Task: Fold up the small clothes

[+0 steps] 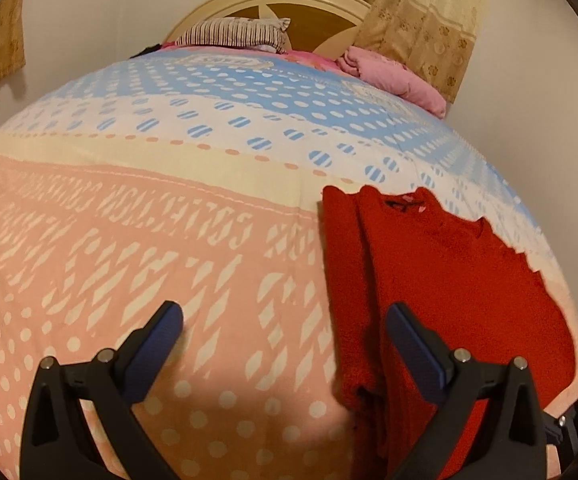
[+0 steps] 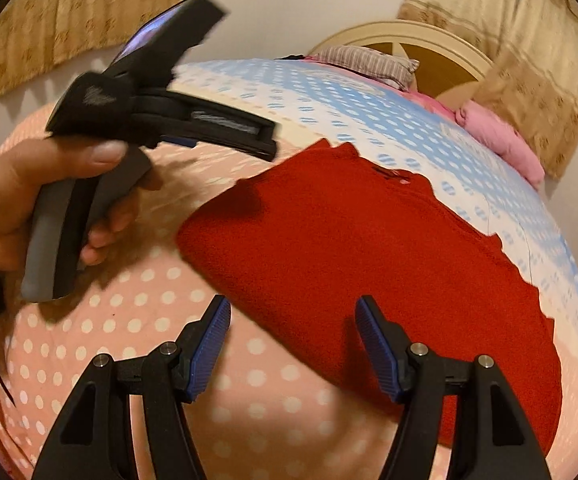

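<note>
We held both claws, left [image 1: 285, 320] and right [image 2: 293, 316], open and empty over the red sweater [image 2: 369, 264] on the bedspread [image 1: 129, 240].

The garment [image 2: 369, 248] under my fingers is a plain deep red. My bedspread [image 1: 149, 240] runs in bands: salmon pink with white dots, dashes and lettering, then cream, then white and sky blue with oval spots toward twelve o'clock. A brown-and-white striped pillow [image 1: 233, 32] lies up there, a pink blanket [image 1: 393, 76] at one o'clock, tan floral-print curtains [image 1: 425, 12] behind. My gripper pads [image 2: 209, 352] are blue on black.
</note>
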